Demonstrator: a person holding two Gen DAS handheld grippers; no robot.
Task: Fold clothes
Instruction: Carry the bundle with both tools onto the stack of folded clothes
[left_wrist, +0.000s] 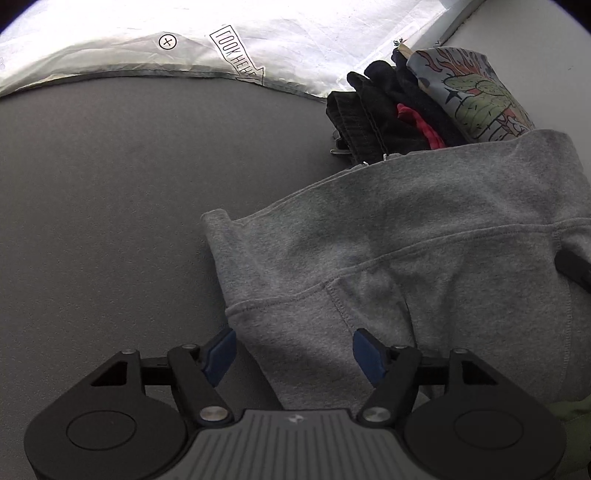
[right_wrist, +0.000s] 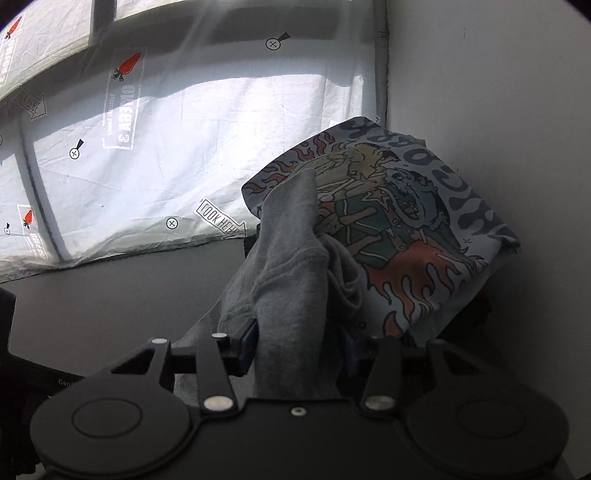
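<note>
Left wrist: my left tongs (left_wrist: 293, 352) gape above the grey fleece garment (left_wrist: 406, 251), gripping nothing; my right tongs (right_wrist: 299, 343) have a fold bunched between them, grip uncertain.

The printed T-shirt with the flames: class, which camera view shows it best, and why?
The right wrist view: the printed T-shirt fills the centre, its cartoon and flames plain, partly covered by the grey garment. The left wrist view shows only a folded edge of it behind the dark clothes.

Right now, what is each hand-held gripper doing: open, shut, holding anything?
Left hand-held gripper: open, over the grey garment, not gripping it.
Right hand-held gripper: grey cloth between its fingers; grip cannot be told.
</note>
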